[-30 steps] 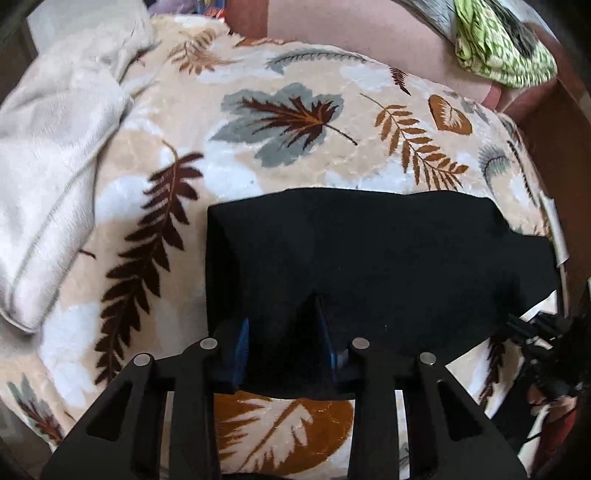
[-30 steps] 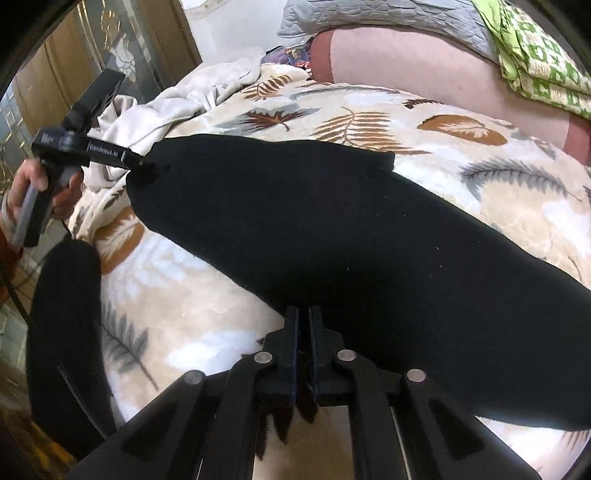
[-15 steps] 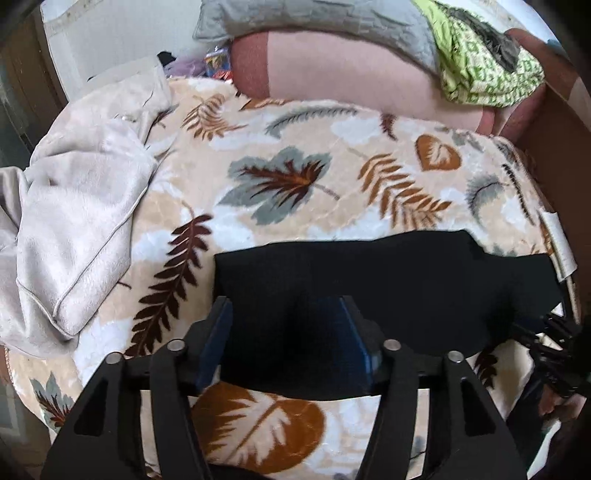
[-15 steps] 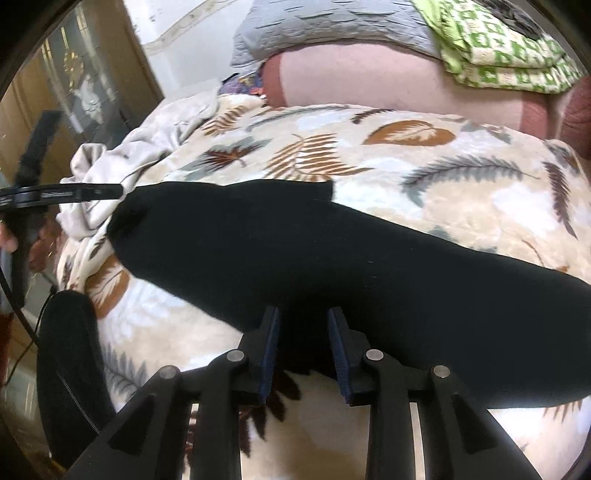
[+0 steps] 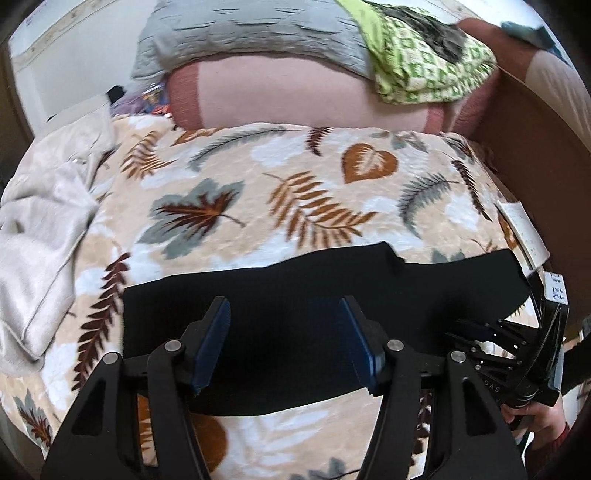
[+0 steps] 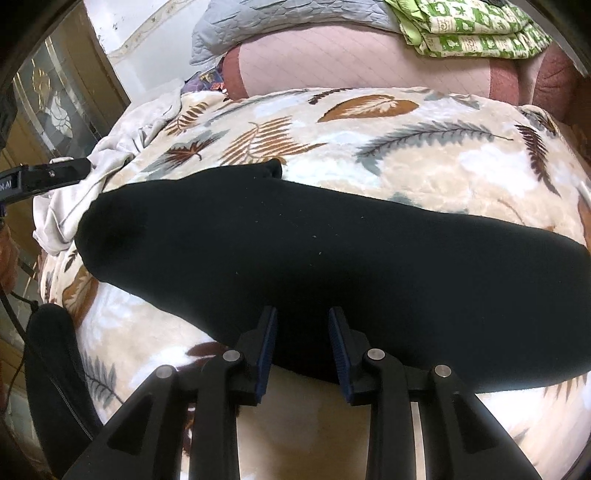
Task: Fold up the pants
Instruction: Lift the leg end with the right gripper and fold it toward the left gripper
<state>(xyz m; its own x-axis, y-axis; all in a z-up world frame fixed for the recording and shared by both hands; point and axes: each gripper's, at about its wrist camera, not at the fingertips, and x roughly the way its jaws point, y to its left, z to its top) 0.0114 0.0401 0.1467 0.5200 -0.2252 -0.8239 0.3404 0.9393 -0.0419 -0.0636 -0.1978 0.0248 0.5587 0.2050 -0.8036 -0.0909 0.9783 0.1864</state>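
The black pants lie flat in a long folded strip across the leaf-print blanket, and also show in the right wrist view. My left gripper is open and empty, raised just above the near edge of the pants at their left end. My right gripper is open and empty over the near edge of the pants, further along the strip. The right gripper also shows in the left wrist view at the lower right, and the left gripper shows in the right wrist view at the far left.
A beige cloth lies bunched on the left of the bed. Pink bolster, grey quilt and green patterned bedding are stacked at the back. A brown board stands at the right. A dark bag hangs by the bed's left.
Both grippers opened and let go of the pants, then pulled back and up. The pants now lie flat on the blanket.
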